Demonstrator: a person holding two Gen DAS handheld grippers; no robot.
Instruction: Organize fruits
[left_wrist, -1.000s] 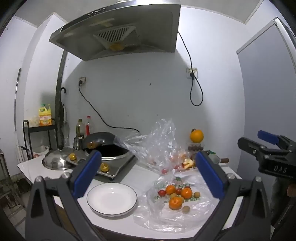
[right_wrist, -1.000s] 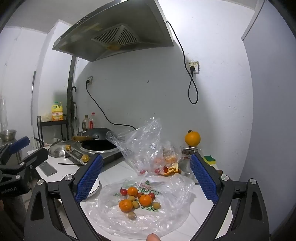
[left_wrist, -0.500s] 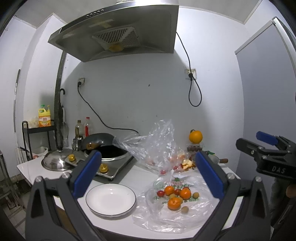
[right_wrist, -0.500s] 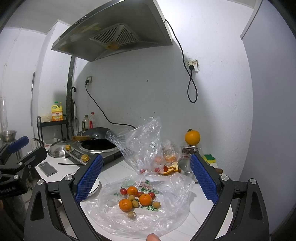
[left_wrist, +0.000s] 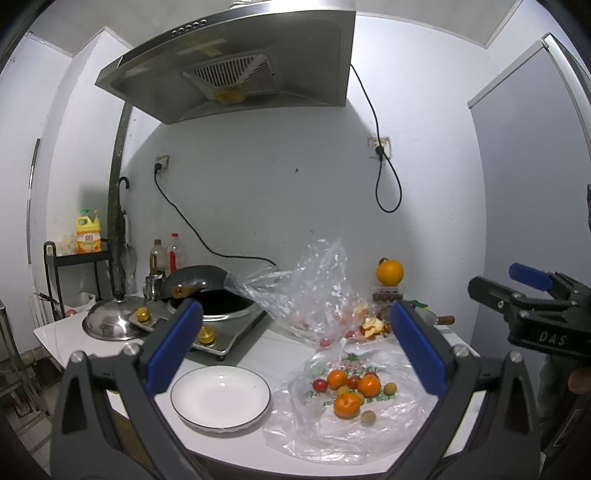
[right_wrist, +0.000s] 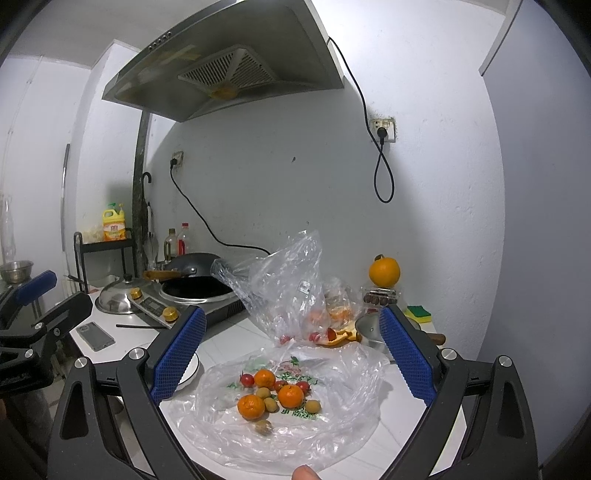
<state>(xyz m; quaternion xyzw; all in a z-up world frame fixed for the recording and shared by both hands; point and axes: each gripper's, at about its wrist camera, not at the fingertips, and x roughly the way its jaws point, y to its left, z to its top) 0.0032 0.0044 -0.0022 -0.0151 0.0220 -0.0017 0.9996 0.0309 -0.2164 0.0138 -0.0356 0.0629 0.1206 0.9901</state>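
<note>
Left gripper (left_wrist: 295, 347): jaws stood wide apart above the counter, holding nothing.
Plate (left_wrist: 220, 397): white, bare, sat just left of the flat bag.
Flat bag (right_wrist: 280, 410): clear plastic lay spread on the counter (right_wrist: 229, 339).
Fruit (right_wrist: 275, 397): three tangerines, small red and tan pieces lay clustered on the flat bag.
Crumpled bag (right_wrist: 284, 288): stood upright behind the flat bag, some fruit inside.
Orange (right_wrist: 384, 271): perched on a container behind and right of the flat bag.
Right gripper (right_wrist: 290, 354): jaws spread wide over the flat bag, empty.
</note>
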